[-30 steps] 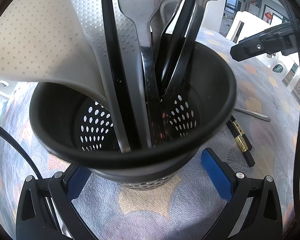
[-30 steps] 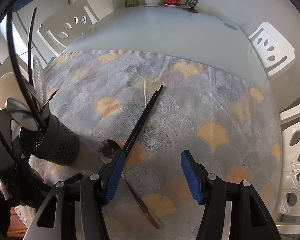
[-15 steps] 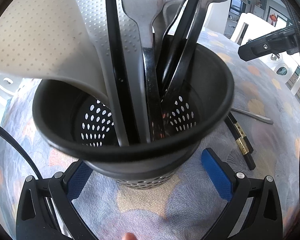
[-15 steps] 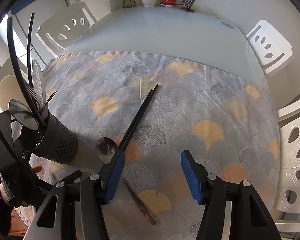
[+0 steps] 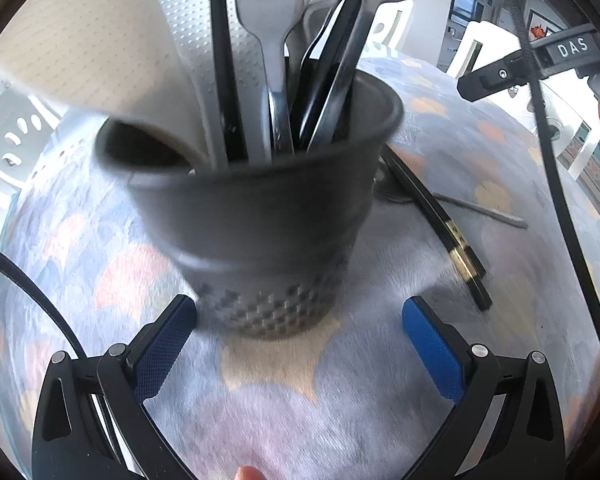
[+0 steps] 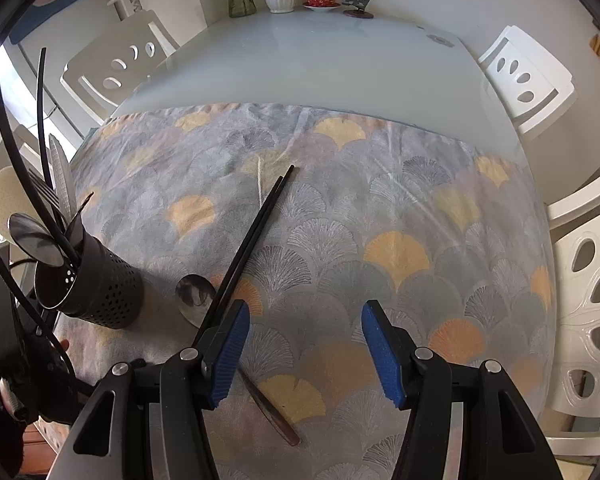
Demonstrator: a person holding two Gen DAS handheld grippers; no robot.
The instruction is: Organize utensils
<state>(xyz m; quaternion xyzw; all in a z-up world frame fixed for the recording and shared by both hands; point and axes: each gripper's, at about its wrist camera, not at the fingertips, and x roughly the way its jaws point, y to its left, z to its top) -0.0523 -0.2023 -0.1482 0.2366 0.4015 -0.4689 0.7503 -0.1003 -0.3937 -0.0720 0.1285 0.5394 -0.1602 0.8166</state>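
The left gripper's [image 5: 300, 344] fingers [image 5: 166, 344] are spread, empty, at the foot of the black utensil holder [image 5: 260, 220]. The right gripper's [image 6: 306, 356] fingers [image 6: 230, 354] are also spread, above the chopsticks [image 6: 256, 236] and spoon [image 6: 194, 296] on the table [image 6: 320, 68]. I would centre over the chopsticks, lower, then pinch both together.

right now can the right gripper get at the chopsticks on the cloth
Probably yes: the right gripper is open above the cloth, the chopsticks lie bare beside its left finger, crossing only the spoon.
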